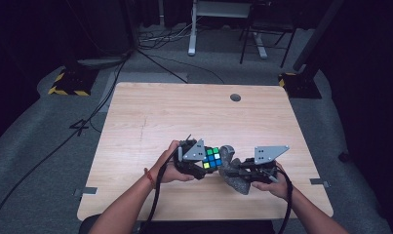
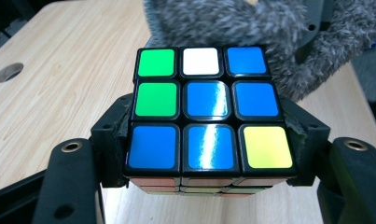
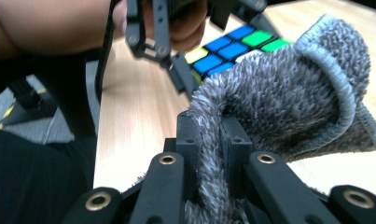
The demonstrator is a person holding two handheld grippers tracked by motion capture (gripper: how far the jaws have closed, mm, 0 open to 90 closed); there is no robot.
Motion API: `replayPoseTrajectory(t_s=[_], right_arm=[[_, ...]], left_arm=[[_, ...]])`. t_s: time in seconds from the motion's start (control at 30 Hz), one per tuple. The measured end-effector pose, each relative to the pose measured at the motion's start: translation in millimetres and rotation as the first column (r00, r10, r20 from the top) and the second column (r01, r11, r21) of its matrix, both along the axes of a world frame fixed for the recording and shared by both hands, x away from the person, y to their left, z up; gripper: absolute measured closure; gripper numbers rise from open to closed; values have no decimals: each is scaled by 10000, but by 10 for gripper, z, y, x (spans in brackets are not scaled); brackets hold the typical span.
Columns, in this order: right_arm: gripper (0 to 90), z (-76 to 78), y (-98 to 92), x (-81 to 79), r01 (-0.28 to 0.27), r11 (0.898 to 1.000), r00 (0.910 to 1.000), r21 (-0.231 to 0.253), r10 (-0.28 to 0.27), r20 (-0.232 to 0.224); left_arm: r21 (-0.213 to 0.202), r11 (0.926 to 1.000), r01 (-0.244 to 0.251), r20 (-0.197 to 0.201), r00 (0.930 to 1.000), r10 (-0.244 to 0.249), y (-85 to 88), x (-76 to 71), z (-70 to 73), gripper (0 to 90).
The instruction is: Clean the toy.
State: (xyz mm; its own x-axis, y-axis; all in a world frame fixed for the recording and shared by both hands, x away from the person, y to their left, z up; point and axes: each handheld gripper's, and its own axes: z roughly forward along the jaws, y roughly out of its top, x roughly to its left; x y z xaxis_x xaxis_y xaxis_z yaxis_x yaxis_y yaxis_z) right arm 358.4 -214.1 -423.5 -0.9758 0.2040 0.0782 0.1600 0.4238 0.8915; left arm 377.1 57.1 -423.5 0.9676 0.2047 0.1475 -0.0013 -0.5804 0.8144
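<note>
A scrambled Rubik's cube (image 2: 206, 112) sits clamped between the two black jaws of my left gripper (image 2: 206, 154); its top face shows blue, green, white and yellow squares. In the high view the cube (image 1: 212, 158) is held just above the wooden table, with the left gripper (image 1: 205, 163) shut on its sides. My right gripper (image 3: 212, 149) is shut on a fold of a grey fluffy cloth (image 3: 279, 107). The cloth (image 1: 231, 169) bunches against the far side of the cube, and the right gripper (image 1: 237, 171) holds it from the right. In the left gripper view the cloth (image 2: 232, 21) lies right behind the cube.
The light wooden table (image 1: 150, 122) has a round cable hole (image 1: 235, 97) near its far edge. Both forearms come in from the near edge. Black cables trail from the grippers. Stands with hazard-striped bases (image 1: 67, 84) and a desk frame stand on the floor beyond.
</note>
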Motion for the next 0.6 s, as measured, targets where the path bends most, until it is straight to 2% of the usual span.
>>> replayPoseTrajectory(t_s=[0.07,0.2,0.27,0.43,0.47,0.5,0.6], right_arm=[[813,26,10,8,357,9994,9989,1,-357,302],[813,12,16,86,681,9977,9974,14,-681,248],[813,-12,9,112,659,9978,9977,13,-659,127],[813,-98,25,83,303,9980,9995,-562,-308,-96],[813,-100,25,69,187,9979,9998,-617,-192,-77],[813,-92,22,54,66,9986,9999,-520,-71,-98],[812,2,6,19,22,10000,9995,-53,-20,303]], left_arm=[[-81,9999,143,-96,9999,-143,14,-4,1,334],[85,9994,342,4,9994,-342,-26,-56,9,333],[19,9993,369,20,9993,-369,-21,-48,18,333],[-204,9997,133,32,9999,-132,32,-18,54,333],[-139,9999,55,33,10000,-54,44,-5,52,334],[-119,9999,57,18,10000,-57,48,12,43,334],[-59,9997,228,-264,9994,-230,34,14,1,334]])
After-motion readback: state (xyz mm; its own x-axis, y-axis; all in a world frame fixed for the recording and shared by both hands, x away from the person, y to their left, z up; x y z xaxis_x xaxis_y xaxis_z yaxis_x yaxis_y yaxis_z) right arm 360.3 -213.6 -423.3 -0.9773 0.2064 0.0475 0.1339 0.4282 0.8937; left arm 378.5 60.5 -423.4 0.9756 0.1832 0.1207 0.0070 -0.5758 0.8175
